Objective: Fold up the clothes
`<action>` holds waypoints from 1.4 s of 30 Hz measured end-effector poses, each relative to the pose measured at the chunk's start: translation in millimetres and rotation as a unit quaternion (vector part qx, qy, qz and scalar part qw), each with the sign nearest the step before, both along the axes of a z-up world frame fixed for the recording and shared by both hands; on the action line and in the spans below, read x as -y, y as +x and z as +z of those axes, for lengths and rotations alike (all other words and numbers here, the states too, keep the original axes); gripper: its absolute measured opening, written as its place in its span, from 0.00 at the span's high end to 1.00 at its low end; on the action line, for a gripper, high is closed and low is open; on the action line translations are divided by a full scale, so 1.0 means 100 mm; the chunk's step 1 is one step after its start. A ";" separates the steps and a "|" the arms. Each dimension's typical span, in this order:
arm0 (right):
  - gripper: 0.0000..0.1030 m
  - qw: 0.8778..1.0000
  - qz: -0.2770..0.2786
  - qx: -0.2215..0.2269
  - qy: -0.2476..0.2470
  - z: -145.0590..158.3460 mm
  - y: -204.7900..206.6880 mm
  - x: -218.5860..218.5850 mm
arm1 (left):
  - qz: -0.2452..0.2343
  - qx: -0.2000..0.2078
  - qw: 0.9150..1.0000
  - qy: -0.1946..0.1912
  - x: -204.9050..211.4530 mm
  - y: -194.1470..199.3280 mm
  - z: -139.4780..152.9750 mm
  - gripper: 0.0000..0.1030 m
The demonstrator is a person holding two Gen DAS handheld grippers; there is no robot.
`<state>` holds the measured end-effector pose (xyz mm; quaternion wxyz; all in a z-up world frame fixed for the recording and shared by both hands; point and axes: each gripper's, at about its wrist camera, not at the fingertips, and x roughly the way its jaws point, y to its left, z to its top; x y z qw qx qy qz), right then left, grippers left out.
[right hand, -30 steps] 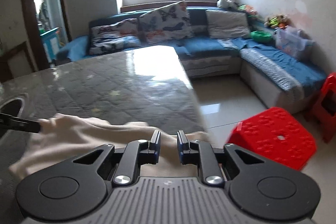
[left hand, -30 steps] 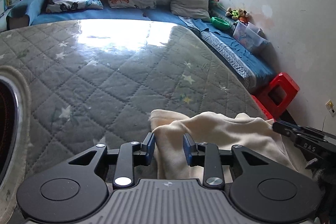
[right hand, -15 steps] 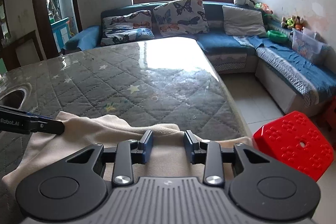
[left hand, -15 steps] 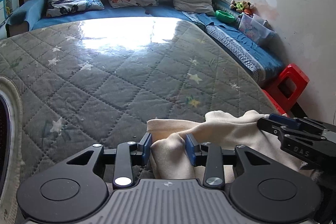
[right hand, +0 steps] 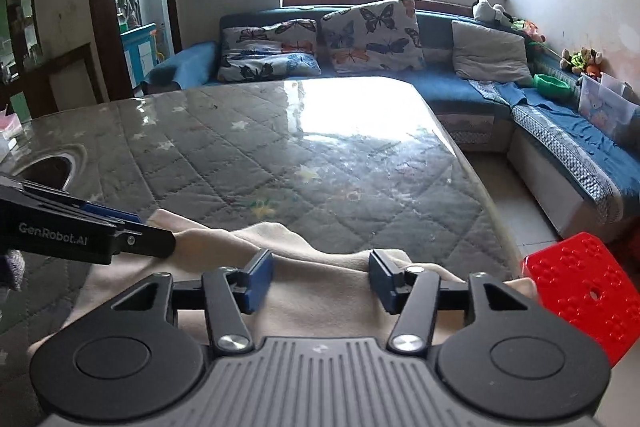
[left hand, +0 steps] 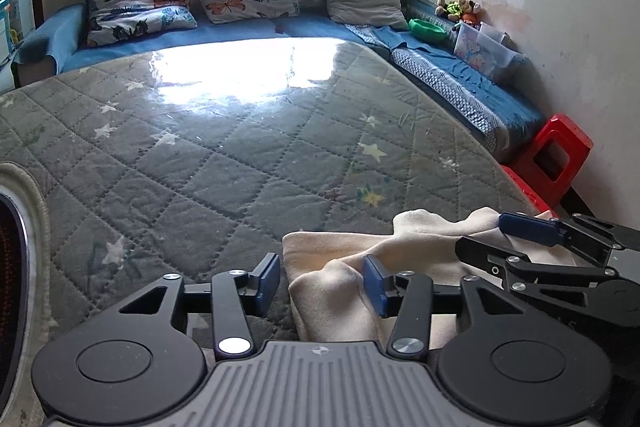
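Note:
A cream garment [left hand: 424, 243] lies bunched at the near right corner of the grey quilted table [left hand: 240, 167]. My left gripper [left hand: 322, 285] is low over the garment's left end. Its jaws are opening, a hump of cloth sits between them, and the left pad stands clear of it. In the right wrist view the same garment [right hand: 224, 243] spreads under my right gripper [right hand: 320, 281], whose jaws are opening wide with loose cloth between them. Each gripper shows in the other's view: the right gripper [left hand: 492, 239] and the left gripper [right hand: 154, 233] both rest at the cloth.
A round dark opening [right hand: 52, 169] is set in the table at the left. The table's right edge runs close by the garment, with a red stool [right hand: 580, 287] on the floor just beyond it. A blue sofa [right hand: 460, 87] with cushions wraps the far side and the right.
Both pairs of jaws have spread apart and released the cream cloth, which now lies slack. The right gripper has come closer to the left one over the table corner.

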<state>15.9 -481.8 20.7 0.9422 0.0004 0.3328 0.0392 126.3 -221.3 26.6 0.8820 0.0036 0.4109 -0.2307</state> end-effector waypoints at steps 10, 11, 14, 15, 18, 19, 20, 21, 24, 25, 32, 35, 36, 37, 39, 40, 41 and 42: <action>0.11 1.000 -0.020 0.012 0.007 0.11 -0.39 -0.12 | -0.016 0.031 0.999 0.009 -0.08 -0.44 0.14 0.30; 0.09 1.000 -0.022 0.013 0.006 0.11 -0.45 -0.13 | -0.017 0.034 0.999 0.009 -0.10 -0.49 0.15 0.30; 0.00 0.999 -0.034 0.015 0.001 0.12 -0.60 -0.16 | -0.020 0.044 0.999 0.009 -0.16 -0.65 0.17 0.23; 0.00 0.999 -0.038 0.016 0.000 0.12 -0.65 -0.17 | -0.020 0.047 0.999 0.009 -0.18 -0.69 0.17 0.20; 0.00 0.999 -0.050 0.014 0.001 0.10 -0.78 -0.20 | -0.022 0.049 0.999 0.009 -0.21 -0.81 0.18 0.14; 0.00 0.998 -0.055 0.013 0.002 0.10 -0.82 -0.21 | -0.024 0.053 0.998 0.009 -0.22 -0.85 0.19 0.11; 0.00 0.998 -0.061 0.012 0.003 0.09 -0.86 -0.22 | -0.026 0.057 0.998 0.009 -0.23 -0.90 0.19 0.09; 0.00 0.998 -0.066 0.011 0.005 0.09 -0.89 -0.22 | -0.028 0.062 0.998 0.010 -0.23 -0.94 0.19 0.05; 0.00 0.997 -0.074 0.013 0.010 0.07 -1.00 -0.22 | -0.033 0.076 0.996 0.018 -0.23 -1.07 0.19 0.01; 0.00 0.997 -0.078 0.014 0.006 0.06 -1.03 -0.24 | -0.034 0.078 0.996 0.019 -0.23 -1.11 0.18 0.00; 0.00 0.995 -0.096 0.013 -0.006 0.02 -1.19 -0.32 | -0.040 0.089 0.995 0.029 -0.26 -1.31 0.14 0.00; 0.00 0.995 -0.103 0.010 -0.003 0.00 -1.25 -0.33 | -0.040 0.088 0.995 0.030 -0.30 -1.37 0.11 0.00; 0.00 0.994 -0.105 0.010 -0.003 -0.01 -1.27 -0.33 | -0.039 0.088 0.995 0.031 -0.30 -1.39 0.11 0.00; 0.00 0.994 -0.107 0.009 -0.002 -0.02 -1.29 -0.34 | -0.038 0.088 0.995 0.032 -0.31 -1.41 0.10 0.00; 0.00 0.994 -0.110 0.008 -0.003 -0.03 -1.31 -0.35 | -0.037 0.087 0.995 0.033 -0.32 -1.44 0.08 0.00; 0.00 0.994 -0.111 0.007 -0.003 -0.04 -1.32 -0.36 | -0.036 0.086 0.995 0.034 -0.33 -1.46 0.07 0.00; 0.00 0.994 -0.112 0.007 -0.003 -0.04 -1.33 -0.36 | -0.035 0.086 0.995 0.034 -0.33 -1.48 0.06 0.00; 0.00 0.994 -0.113 0.007 -0.002 -0.04 -1.34 -0.37 | -0.034 0.086 0.995 0.035 -0.34 -1.50 0.05 0.00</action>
